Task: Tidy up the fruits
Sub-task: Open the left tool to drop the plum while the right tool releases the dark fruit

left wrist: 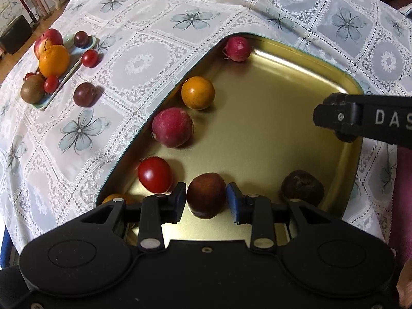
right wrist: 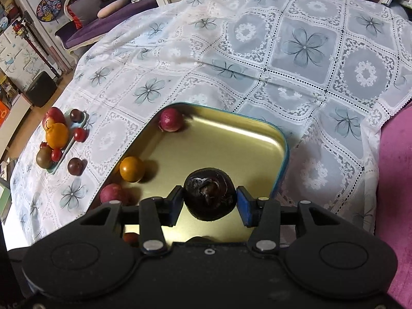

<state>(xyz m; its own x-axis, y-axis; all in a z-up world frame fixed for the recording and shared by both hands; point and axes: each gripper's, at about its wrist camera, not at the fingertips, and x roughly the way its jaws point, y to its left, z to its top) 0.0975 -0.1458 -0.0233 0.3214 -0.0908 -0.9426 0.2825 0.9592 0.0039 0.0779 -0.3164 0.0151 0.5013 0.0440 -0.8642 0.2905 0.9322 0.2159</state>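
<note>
A gold metal tray point(left wrist: 283, 108) holds a small radish point(left wrist: 237, 49), an orange point(left wrist: 197, 92), a larger radish point(left wrist: 172, 126), a red tomato point(left wrist: 154, 174) and a dark wrinkled fruit point(left wrist: 301, 187). My left gripper point(left wrist: 206, 200) is shut on a brown-red fruit point(left wrist: 206, 194) just above the tray's near part. My right gripper point(right wrist: 209, 203) is shut on a dark wrinkled fruit point(right wrist: 209, 195) above the tray point(right wrist: 231, 139); it also shows in the left wrist view point(left wrist: 334, 116), at the right.
A pale green dish point(left wrist: 72, 64) at the far left holds an apple, an orange point(left wrist: 54, 60), a kiwi, tomatoes and a dark fruit. A dark purple fruit point(left wrist: 85, 94) lies on the lace tablecloth point(left wrist: 144, 59) beside it. A pink cushion point(right wrist: 396, 167) is at the right.
</note>
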